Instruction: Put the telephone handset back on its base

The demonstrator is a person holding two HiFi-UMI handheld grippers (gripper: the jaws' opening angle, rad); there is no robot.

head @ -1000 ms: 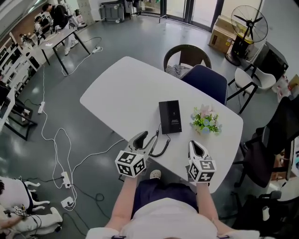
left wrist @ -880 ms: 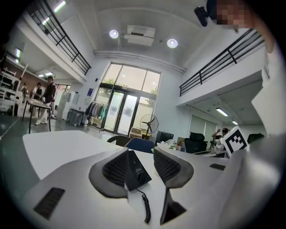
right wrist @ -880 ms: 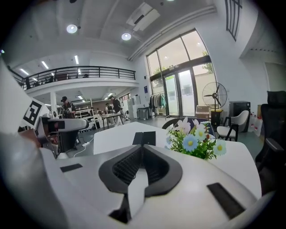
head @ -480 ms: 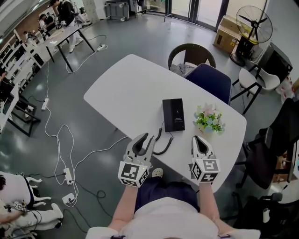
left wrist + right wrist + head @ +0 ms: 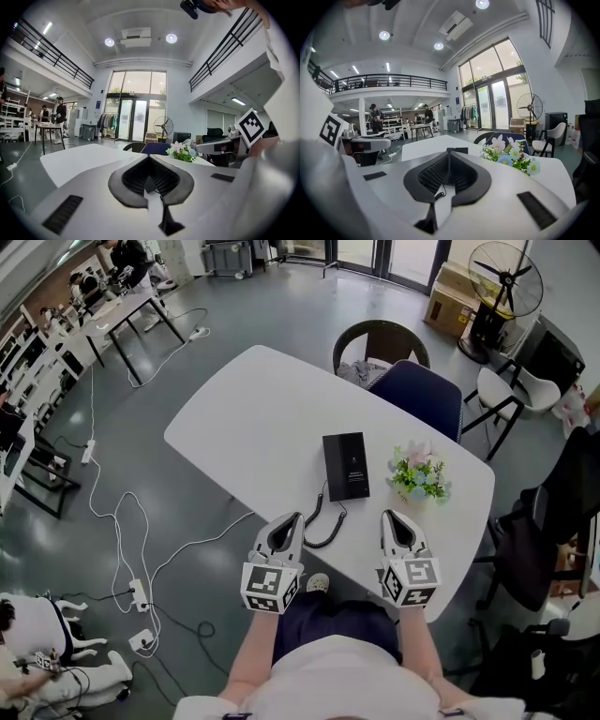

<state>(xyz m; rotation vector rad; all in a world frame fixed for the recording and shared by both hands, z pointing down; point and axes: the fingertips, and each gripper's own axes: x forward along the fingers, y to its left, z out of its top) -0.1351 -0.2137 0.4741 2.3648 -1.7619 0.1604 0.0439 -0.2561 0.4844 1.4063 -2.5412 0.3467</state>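
So the white oval table (image 5: 244, 418) has the flat black rectangular telephone (image 5: 345, 465) lying near its middle. From this high up I honestly can't tell the handset apart from the base, it just reads as one dark slab. Its black coiled cord (image 5: 323, 531) loops off the near end, down toward 6 o'clock. A little bunch of pastel flowers with green leaves (image 5: 419, 476) sits just beside the phone at its 3 o'clock.

Both tools are low at the near edge. The left gripper (image 5: 292, 521) is clenched shut with nothing in it, and the phone is at its 1 o'clock, apart from it. The right gripper (image 5: 390, 518) is clenched too and also empty, with the phone at its 11 o'clock. The cord lies between the two.
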